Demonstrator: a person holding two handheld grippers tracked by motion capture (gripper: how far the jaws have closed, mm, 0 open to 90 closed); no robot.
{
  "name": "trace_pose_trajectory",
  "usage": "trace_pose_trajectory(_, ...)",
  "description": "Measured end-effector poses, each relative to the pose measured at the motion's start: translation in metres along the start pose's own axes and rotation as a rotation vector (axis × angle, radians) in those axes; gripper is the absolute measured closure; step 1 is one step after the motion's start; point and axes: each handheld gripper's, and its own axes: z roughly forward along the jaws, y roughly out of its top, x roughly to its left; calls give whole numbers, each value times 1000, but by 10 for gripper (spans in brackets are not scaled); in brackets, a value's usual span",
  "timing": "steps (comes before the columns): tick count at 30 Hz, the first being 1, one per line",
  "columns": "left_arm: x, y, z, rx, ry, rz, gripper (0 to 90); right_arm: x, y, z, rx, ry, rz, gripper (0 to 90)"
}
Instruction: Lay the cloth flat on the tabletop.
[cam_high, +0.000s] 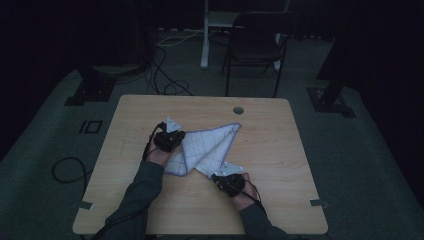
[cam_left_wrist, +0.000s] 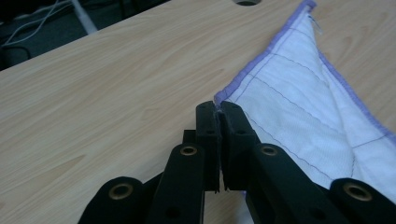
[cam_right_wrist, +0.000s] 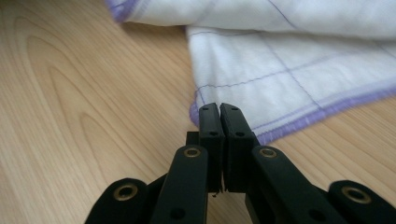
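The wooden surface (cam_high: 150, 200) holds a white cloth (cam_high: 207, 147) with thin purple lines and a purple edge, lying folded and crumpled near the middle. The left hand-held gripper (cam_left_wrist: 218, 108) is pinched tight on one corner. The right hand-held gripper (cam_right_wrist: 218, 109) is pinched tight on another corner.

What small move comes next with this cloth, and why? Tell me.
Probably lift both corners together and carry them over to fold: the left gripper and right gripper each look shut on a purple-hemmed corner of the white cloth, which lies rumpled on the wooden table.
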Motion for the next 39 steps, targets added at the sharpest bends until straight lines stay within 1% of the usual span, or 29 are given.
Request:
trace_pose_trajectory(3,6,-2,-1,1,15,-17,876,-7,-4,-8,-7,-22,7,892)
trace_pose_trajectory(6,12,-5,-3,4,28,-27,876,-14,-6,-15,-11,-41,24,893)
trace_pose_trajectory(10,18,-10,-4,9,44,-41,875,-23,-7,-23,-21,-65,35,893)
trace_pose_trajectory(16,29,-20,-4,28,70,-63,875,-34,-11,-33,-29,-100,58,893)
trace_pose_trajectory(21,39,-30,-6,44,93,-87,875,-44,-14,-42,-38,-132,71,893)
trace_pose_trajectory(24,45,-38,-8,58,109,-103,875,-50,-17,-48,-31,-155,76,892)
trace_pose_trajectory(28,53,-49,-9,78,124,-123,875,-56,-23,-55,-26,-173,91,892)
trace_pose_trajectory(32,56,-57,-7,97,129,-131,874,-58,-29,-60,-19,-182,93,892)
trace_pose_trajectory(36,54,-62,-4,113,127,-128,872,-59,-33,-61,-13,-186,96,888)
trace_pose_trajectory(38,53,-65,-4,120,130,-128,859,-60,-33,-62,-10,-188,107,874)
trace_pose_trajectory(39,53,-65,-5,119,134,-135,841,-60,-34,-63,-11,-192,104,850)
